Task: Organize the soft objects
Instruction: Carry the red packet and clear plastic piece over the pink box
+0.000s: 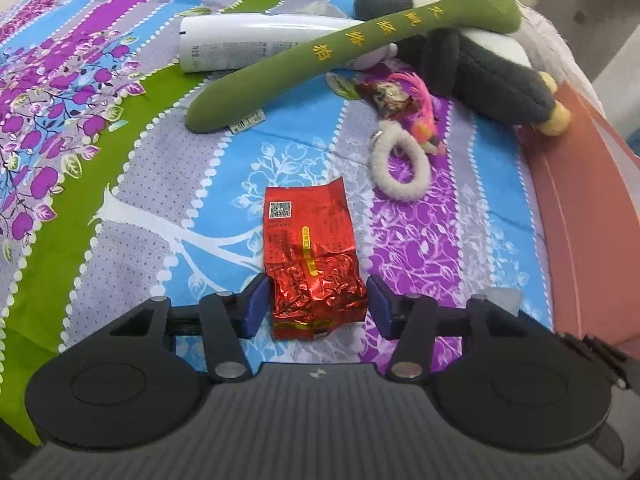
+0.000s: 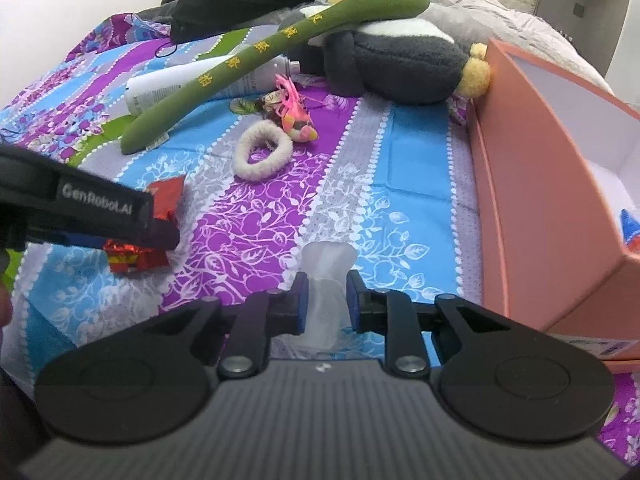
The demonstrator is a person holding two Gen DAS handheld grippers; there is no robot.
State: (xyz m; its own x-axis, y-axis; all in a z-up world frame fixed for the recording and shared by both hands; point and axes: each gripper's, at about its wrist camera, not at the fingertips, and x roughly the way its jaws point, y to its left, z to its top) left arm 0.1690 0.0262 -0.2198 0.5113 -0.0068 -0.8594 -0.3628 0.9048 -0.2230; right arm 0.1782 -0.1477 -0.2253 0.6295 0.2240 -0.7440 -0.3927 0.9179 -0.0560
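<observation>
The left gripper [image 1: 316, 306] stands over a red foil packet [image 1: 310, 256] that lies flat on the patterned bedsheet [image 1: 224, 208]. Its jaws are partly open and straddle the packet's crumpled near end, one blue pad on each side, the left one just at the foil and the right with a sliver of sheet showing, so nothing is clamped yet. The packet's long axis runs straight ahead of this gripper, away from the fingers, which means the jaws cross its short width, a good line for pinching. The right gripper [image 2: 326, 298] is nearly closed on a translucent white soft piece [image 2: 326, 280]. The pink box [image 2: 532, 184] lies to its right, ahead; the left gripper is plainly nearer the packet.
</observation>
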